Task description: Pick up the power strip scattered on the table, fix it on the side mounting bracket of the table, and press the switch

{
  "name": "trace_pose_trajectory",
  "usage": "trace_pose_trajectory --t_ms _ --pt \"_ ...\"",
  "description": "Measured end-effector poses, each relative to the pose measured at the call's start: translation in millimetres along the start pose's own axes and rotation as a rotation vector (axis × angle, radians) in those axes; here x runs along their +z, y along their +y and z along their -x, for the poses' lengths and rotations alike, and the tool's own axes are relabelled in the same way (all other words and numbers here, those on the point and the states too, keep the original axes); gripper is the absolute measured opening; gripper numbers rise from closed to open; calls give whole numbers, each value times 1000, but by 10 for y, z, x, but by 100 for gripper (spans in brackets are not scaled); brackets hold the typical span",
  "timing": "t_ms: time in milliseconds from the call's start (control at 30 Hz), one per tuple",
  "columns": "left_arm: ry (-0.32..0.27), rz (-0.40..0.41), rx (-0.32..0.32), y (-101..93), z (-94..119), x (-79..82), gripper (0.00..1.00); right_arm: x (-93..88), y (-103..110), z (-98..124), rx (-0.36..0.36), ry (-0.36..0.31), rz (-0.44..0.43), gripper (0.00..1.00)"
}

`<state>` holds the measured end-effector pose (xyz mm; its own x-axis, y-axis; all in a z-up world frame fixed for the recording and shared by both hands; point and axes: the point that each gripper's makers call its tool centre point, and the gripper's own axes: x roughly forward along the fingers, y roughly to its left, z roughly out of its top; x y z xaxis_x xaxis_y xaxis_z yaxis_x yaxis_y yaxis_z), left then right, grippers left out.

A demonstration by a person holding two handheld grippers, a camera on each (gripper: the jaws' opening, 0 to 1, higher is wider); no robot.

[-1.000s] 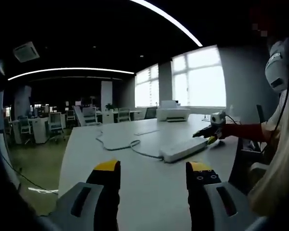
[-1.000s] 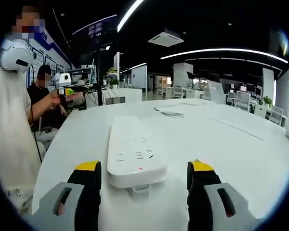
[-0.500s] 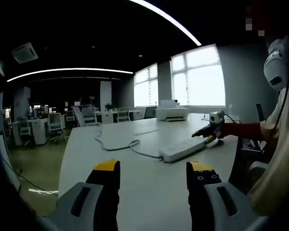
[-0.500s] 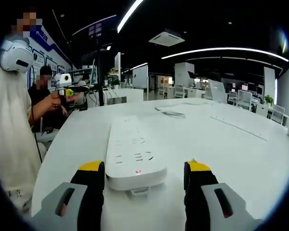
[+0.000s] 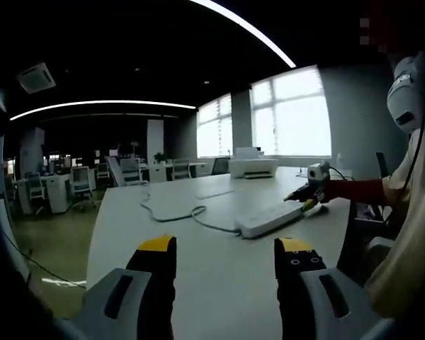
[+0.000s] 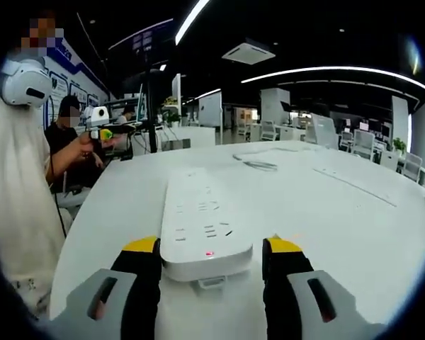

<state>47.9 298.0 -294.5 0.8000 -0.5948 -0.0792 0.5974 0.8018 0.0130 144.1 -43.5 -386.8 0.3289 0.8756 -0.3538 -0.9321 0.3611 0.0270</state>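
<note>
A long white power strip (image 5: pixel 269 218) lies flat on the white table (image 5: pixel 198 283), its grey cable (image 5: pixel 177 212) snaking away toward the far side. In the right gripper view its near end (image 6: pixel 205 227), with a small red light, sits between the jaws of my right gripper (image 6: pixel 211 248). Those jaws flank it closely, a thin sliver of gap showing at the right jaw. My left gripper (image 5: pixel 225 248) hovers open over bare tabletop, well short of the strip. It also appears far left in the right gripper view (image 6: pixel 100 134), and the right gripper (image 5: pixel 308 200) appears at the strip's end.
A white printer (image 5: pixel 253 166) stands at the table's far end near the windows. A small white tab (image 6: pixel 211 282) pokes out under the strip's near end. A seated person (image 6: pixel 65 134) is behind the left table edge. Office desks and chairs fill the background.
My right gripper's jaws have narrowed around the strip's near end and the camera has edged forward. The left gripper view is nearly unchanged.
</note>
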Motion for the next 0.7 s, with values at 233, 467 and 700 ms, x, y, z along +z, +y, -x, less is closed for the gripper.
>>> trace_pose_trajectory --t_ms 233,467,700 --pt "-6 3 -3 0 -7 -3 60 0 51 -11 12 7 0 47" --pt "-5 7 -5 -8 -5 -25 60 -6 68 -17 10 18 4 47" --pt "-7 10 1 6 5 -32 60 8 78 -21 -7 17 17 45"
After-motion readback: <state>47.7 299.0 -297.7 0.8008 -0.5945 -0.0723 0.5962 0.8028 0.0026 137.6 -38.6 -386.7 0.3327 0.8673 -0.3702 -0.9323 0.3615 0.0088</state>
